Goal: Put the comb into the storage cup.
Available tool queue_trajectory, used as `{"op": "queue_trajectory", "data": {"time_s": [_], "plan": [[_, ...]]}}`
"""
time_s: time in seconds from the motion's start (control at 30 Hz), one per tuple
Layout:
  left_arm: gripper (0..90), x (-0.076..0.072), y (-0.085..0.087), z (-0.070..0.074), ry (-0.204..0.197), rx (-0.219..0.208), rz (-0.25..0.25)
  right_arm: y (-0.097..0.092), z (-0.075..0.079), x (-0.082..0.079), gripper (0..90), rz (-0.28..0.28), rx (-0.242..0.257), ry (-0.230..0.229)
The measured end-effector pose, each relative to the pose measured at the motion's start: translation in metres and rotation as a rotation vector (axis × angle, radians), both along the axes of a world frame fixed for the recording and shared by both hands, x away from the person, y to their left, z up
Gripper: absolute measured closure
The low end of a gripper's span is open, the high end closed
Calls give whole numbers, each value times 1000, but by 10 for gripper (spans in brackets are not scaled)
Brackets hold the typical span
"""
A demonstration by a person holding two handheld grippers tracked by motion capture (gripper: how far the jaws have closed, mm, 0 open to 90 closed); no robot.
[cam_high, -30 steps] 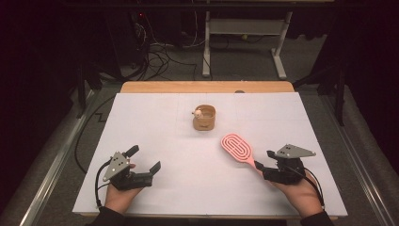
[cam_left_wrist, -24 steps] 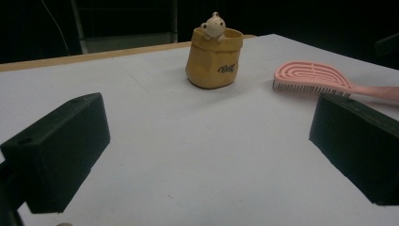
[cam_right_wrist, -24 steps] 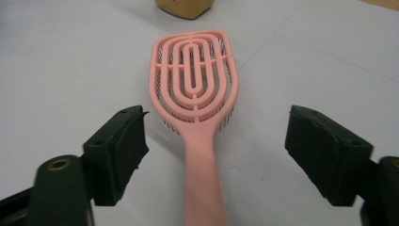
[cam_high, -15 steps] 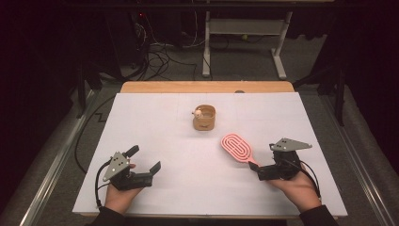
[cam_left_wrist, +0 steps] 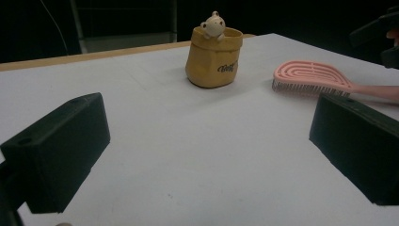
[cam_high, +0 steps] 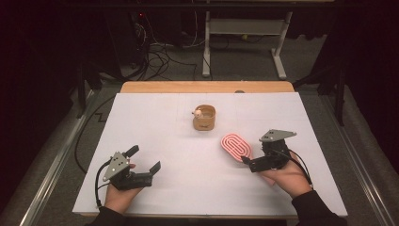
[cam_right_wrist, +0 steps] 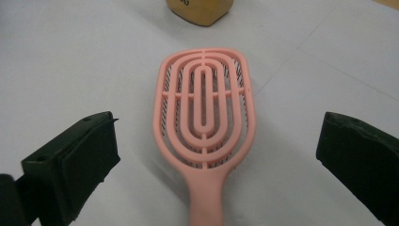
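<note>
While my right gripper point(cam_right_wrist: 207, 165) straddles the pink brush point(cam_right_wrist: 204, 106) handle, jaws wide, touching nothing, my left gripper point(cam_high: 143, 159) gapes empty. Since earlier, the right has slid closer over the handle.

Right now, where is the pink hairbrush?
In the high view, the pink hairbrush lies on the table's right side, between the yellow pot and the right gripper.

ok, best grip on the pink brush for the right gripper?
Probably the handle. The pink brush lies bristles down on the white table, handle towards the right gripper, which already straddles it with open fingers. The handle is narrow and straight, the head far wider. Come in low along the handle from the near side and close across its width.
</note>
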State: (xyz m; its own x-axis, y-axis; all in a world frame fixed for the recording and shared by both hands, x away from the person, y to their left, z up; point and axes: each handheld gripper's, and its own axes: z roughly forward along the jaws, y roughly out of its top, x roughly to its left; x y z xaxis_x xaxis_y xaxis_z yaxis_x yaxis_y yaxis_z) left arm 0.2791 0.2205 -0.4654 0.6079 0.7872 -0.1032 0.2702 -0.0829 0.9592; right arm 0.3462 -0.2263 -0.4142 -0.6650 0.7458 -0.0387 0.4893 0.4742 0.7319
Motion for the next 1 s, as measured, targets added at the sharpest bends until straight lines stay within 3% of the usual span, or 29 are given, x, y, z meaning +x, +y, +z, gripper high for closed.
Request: {"op": "queue_trajectory", "data": {"time_s": [0.2,0.37,0.8,1.0], "plan": [[0,0,0,0,0,-2,0,11,-5,13,3,2,-29,12],[0,0,1,0,-1,-7,3,24,-12,28,3,13,-62,51],[0,1,3,0,-2,-12,4,39,-25,44,4,9,-110,123],[0,1,3,0,-2,-12,4,45,-27,49,35,26,-141,128]]}}
